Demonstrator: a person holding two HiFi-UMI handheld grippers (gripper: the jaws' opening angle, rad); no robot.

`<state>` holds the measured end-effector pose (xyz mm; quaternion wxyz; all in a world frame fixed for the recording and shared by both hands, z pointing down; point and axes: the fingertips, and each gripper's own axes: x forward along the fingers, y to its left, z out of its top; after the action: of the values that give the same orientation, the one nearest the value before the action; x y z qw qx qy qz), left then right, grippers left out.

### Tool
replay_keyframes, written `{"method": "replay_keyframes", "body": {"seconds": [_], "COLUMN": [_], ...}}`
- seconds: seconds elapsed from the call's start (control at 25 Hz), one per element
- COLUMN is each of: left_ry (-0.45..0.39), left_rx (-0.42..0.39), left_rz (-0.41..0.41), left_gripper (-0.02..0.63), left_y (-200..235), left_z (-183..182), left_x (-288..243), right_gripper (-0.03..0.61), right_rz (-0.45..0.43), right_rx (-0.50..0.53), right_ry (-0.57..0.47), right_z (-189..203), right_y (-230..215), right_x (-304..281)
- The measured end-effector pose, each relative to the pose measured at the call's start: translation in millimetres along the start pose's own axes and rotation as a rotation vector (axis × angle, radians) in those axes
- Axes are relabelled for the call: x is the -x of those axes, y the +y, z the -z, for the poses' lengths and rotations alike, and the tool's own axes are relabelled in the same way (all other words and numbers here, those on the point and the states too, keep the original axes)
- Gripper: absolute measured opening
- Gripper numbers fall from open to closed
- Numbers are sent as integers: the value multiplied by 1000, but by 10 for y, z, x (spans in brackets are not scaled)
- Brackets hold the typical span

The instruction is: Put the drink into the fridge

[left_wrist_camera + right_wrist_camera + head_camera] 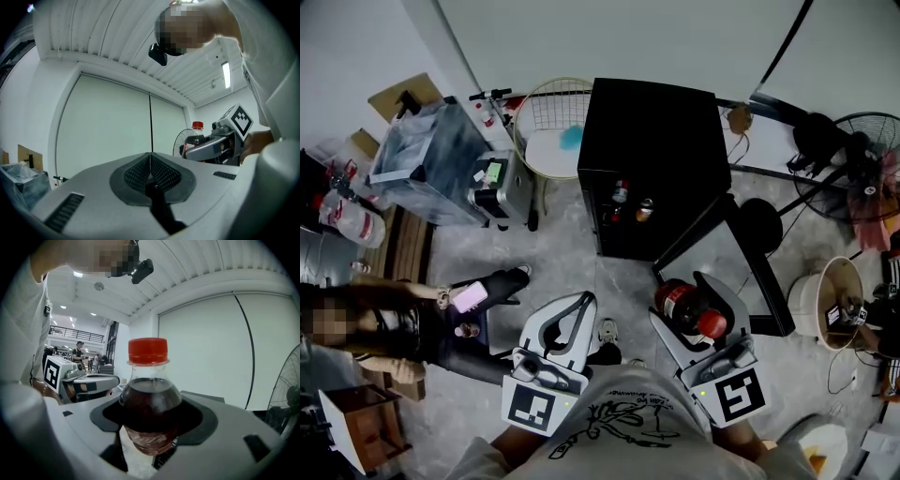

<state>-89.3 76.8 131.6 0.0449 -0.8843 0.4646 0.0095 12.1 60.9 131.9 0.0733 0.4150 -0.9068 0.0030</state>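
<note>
Wore a white printed shirt (623, 422), at the bottom edge of the head view. Gripped a cola bottle (679, 300) in the right gripper (678, 296), with jaws spread wide around its dark belly and pressed against it on both sides. Held it upright, red cap (148, 350) on top and clear above the jaws. Carried nothing in the left gripper (586, 300), with pads (136, 174) shut flat against each other and only a thin seam between them. Held both grippers side by side above the grey floor (572, 262), the empty one left of the bottle and apart from it.

Had a person (403, 323) sitting on the floor off to the left, with a pink phone (469, 297). Had a pale bucket (825, 300) off to the right, with something inside too small to make out.

Faced a black fridge (656, 131) standing on the floor straight ahead, with its door (727, 258) swung open toward the right. Brought the open door's near edge just beyond the bottle in the head view. Showed two small containers (621, 193) on a shelf inside, too small to identify.

Left of the fridge, found a silver appliance (502, 187) and a plastic-wrapped box (427, 155). Between those and the fridge, found a round wire frame (555, 108) against the wall. Farthest right, found a standing fan (862, 155).
</note>
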Motion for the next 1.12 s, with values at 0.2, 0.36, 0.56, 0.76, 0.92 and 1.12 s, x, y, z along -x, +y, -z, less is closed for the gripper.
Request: {"method": "replay_keyframes", "body": {"seconds": [0.2, 0.36, 0.56, 0.76, 0.92, 1.12], "left_ry": [-3, -9, -6, -1, -7, 6], "left_rx": [9, 11, 21, 10, 6, 0], "left_rz": [16, 30, 43, 37, 22, 20], "left_gripper": [21, 20, 21, 20, 21, 20], "left_y": [254, 311, 279, 212, 153, 127], "left_z": [57, 82, 114, 105, 83, 128], "left_x": [-103, -212, -399, -618, -777, -937], "right_gripper": [311, 311, 311, 311, 311, 311], "right_rz": [21, 30, 45, 42, 37, 37], "right_rx": [-3, -4, -13, -9, -14, -9], "right_ry": [12, 16, 17, 30, 31, 35], "right_z": [2, 30, 67, 119, 139, 175], "right_y": [-44, -95, -266, -507, -689, -876], "right_x": [-255, -346, -375, -342, -308, -350]}}
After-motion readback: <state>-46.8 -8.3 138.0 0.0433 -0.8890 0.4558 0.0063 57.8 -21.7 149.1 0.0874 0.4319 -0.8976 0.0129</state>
